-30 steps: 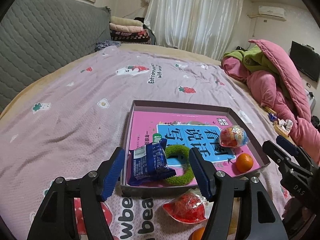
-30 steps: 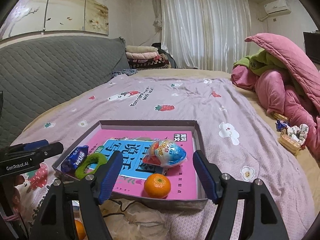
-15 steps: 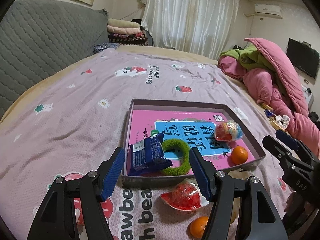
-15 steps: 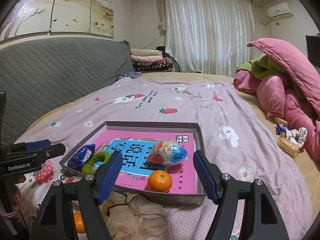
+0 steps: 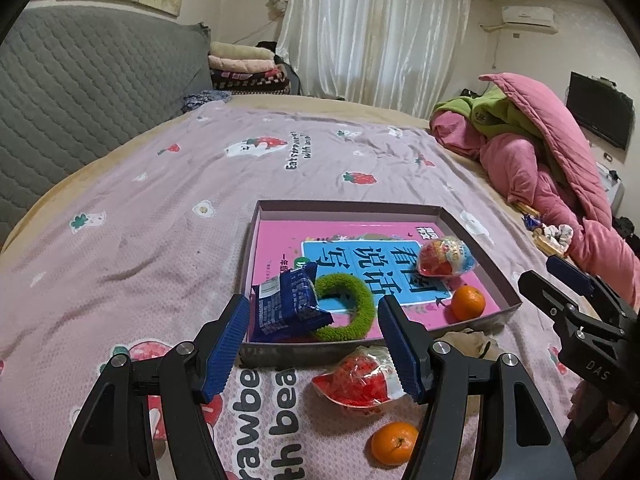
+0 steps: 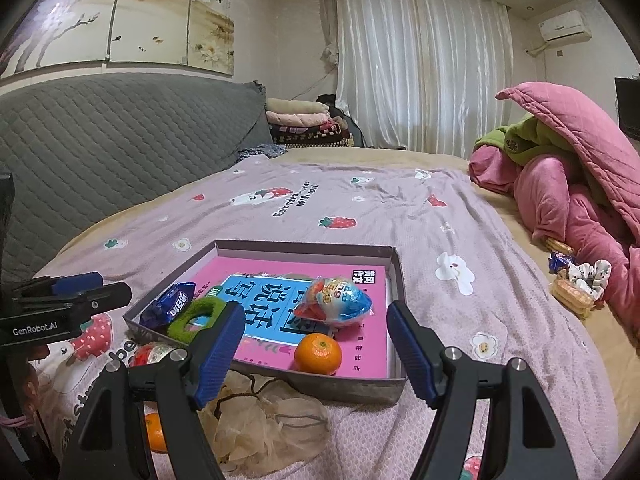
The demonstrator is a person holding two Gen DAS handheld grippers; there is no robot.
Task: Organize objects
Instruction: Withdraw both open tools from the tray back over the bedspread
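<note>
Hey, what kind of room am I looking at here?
Almost certainly a home bedroom. The work surface is a bed with a strawberry-print sheet and a quilted grey headboard. A pink quilt is bunched at one side, folded blankets are stacked by the white curtains, and an air conditioner hangs high on the wall.

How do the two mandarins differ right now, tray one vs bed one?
The tray mandarin lies inside the tray, on the pink book near the front wall; the bed mandarin lies outside, on the bedsheet in front of the tray. The tray mandarin shows fully in both views; the bed mandarin is partly hidden behind a gripper finger in each. Both are orange, round, alike in size, and ungripped.
</note>
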